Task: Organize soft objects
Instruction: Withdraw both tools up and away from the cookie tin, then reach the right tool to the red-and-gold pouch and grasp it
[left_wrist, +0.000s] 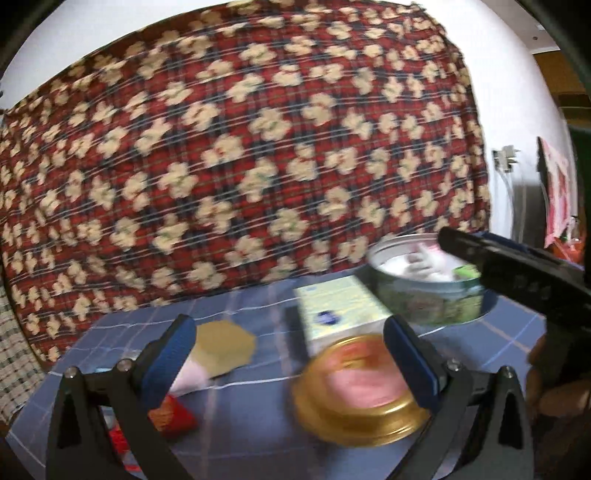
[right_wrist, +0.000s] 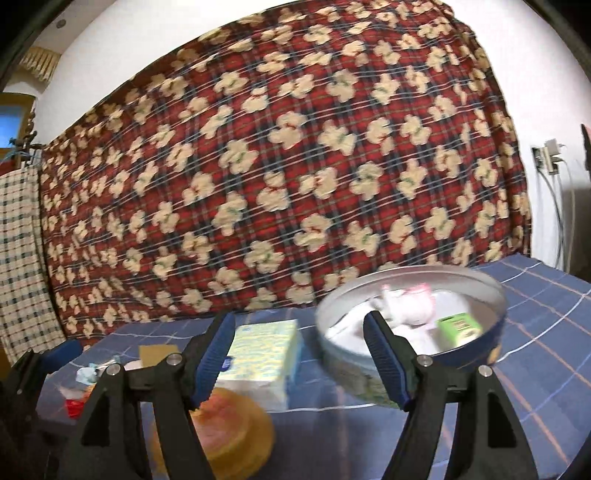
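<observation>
Our left claw (left_wrist: 288, 347) is wide open and holds nothing. Our right claw (right_wrist: 299, 354) is wide open too, and it is empty. Both hang over the blue cloth (left_wrist: 240, 424). Between the left claw's tips we see a gold tin (left_wrist: 360, 391) with something pink in it. Just behind it lies a pale tissue pack (left_wrist: 340, 306), and behind that, to the right, stands a round tin (right_wrist: 410, 332) with white and pink soft things and a small green box inside. We think the round tin is where the soft things go. To do this step well, we should pick one soft thing, slow down, put the tips on both sides of it, then squeeze gently. Everything is blurry, so we cannot tell what the pink thing really is. By the left tip lie a pale pink thing, a flat tan piece and something red, partly hidden. The claw arms hide the near cloth.
</observation>
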